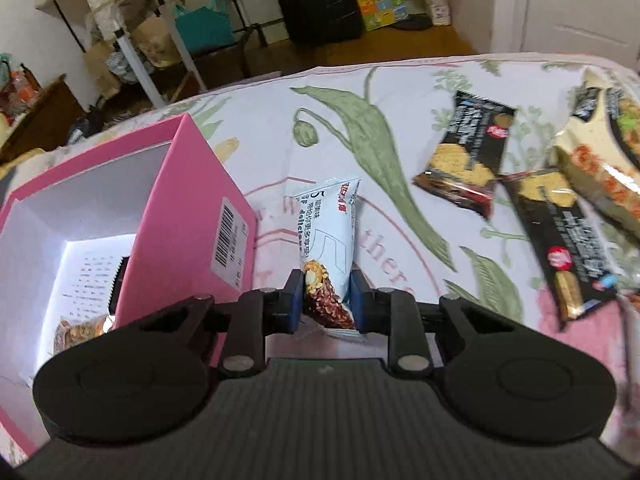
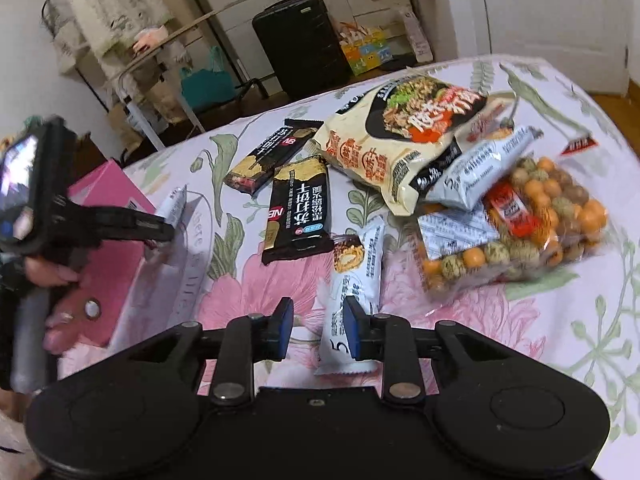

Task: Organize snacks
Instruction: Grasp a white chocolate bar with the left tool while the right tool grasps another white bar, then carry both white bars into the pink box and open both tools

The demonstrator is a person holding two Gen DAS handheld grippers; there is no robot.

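My left gripper [image 1: 325, 300] is shut on a light-blue snack bar [image 1: 329, 240], held just right of the open pink box [image 1: 188, 216], which holds a snack at its bottom [image 1: 80, 330]. In the right wrist view the left gripper [image 2: 168, 224] holds that bar [image 2: 174, 204] beside the pink box [image 2: 112, 264]. My right gripper [image 2: 316, 324] is open and empty, its right finger over another light-blue bar [image 2: 356, 292] lying on the cloth. Two black cracker packs [image 2: 298, 208] [image 2: 272, 156], a noodle bag [image 2: 400, 140] and a bag of coated nuts [image 2: 520, 224] lie beyond.
The snacks lie on a floral tablecloth [image 2: 560, 340]. The black cracker packs [image 1: 466, 152] [image 1: 560, 240] and the noodle bag [image 1: 600, 160] show at the right of the left wrist view. A black suitcase [image 2: 300, 44] and shelves stand beyond the table's far edge.
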